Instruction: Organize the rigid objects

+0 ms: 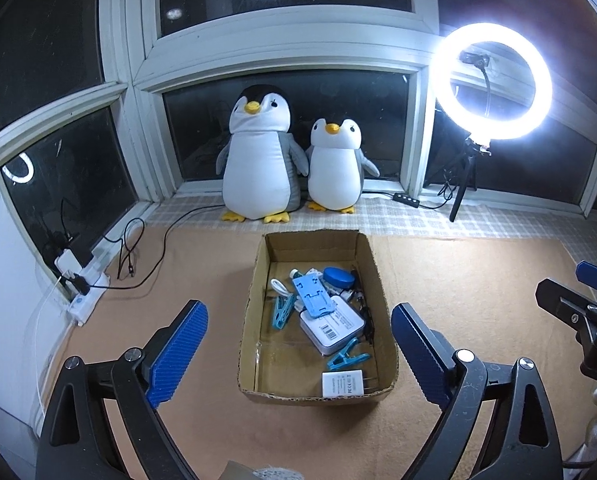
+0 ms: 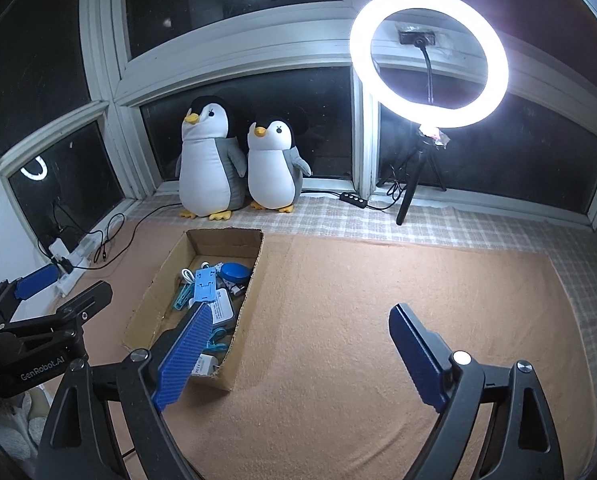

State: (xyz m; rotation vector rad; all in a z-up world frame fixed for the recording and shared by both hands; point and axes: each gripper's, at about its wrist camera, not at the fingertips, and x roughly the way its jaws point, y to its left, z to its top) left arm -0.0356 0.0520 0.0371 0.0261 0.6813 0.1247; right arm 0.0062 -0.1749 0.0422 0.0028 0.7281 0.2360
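An open cardboard box (image 1: 254, 292) stands on the tan mat and also shows in the right wrist view (image 2: 150, 300). In it lie a white tin (image 1: 332, 326), a light blue phone stand (image 1: 312, 294), teal clothes pegs (image 1: 348, 356), a blue oval case (image 1: 338, 277), a white charger (image 1: 343, 385) and cables. My left gripper (image 1: 298, 344) is open and empty, hovering just in front of and above the box. My right gripper (image 2: 298, 344) is open and empty over bare mat, right of the box; its left finger hides part of the box contents.
Two plush penguins (image 1: 258, 160) sit on the window ledge behind the box. A lit ring light on a tripod (image 1: 494, 80) stands at the back right. A power strip with cables (image 1: 86, 292) lies along the left wall. The tan mat (image 2: 378, 300) stretches to the right.
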